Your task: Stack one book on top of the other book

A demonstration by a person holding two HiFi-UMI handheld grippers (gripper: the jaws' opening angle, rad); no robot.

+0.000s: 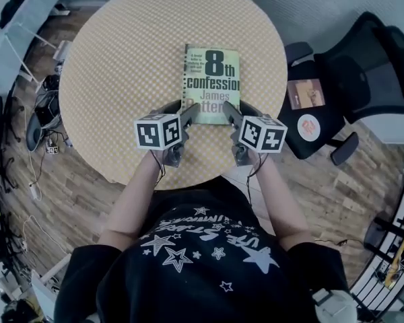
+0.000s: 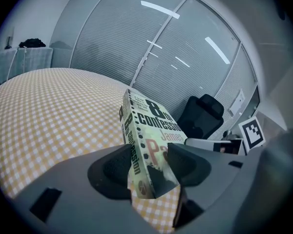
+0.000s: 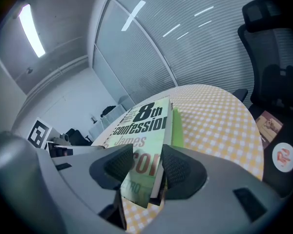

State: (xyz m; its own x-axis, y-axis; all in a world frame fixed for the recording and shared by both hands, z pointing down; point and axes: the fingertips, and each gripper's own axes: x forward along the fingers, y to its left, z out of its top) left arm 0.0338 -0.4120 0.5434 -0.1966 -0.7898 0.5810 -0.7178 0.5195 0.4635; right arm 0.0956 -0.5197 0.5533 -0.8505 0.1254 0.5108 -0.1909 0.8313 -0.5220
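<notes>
The paperback (image 1: 212,79) is pale green, with "8th confession" in heavy black letters and a reddish author's name. It lies around the middle of the yellow-checked round table (image 1: 114,73), its near end pointing to the near edge. The left gripper (image 1: 186,120) is clamped on its near spine-side corner and the right gripper (image 1: 230,116) on its near page-side corner, where a brighter green edge (image 3: 178,126) shows.
</notes>
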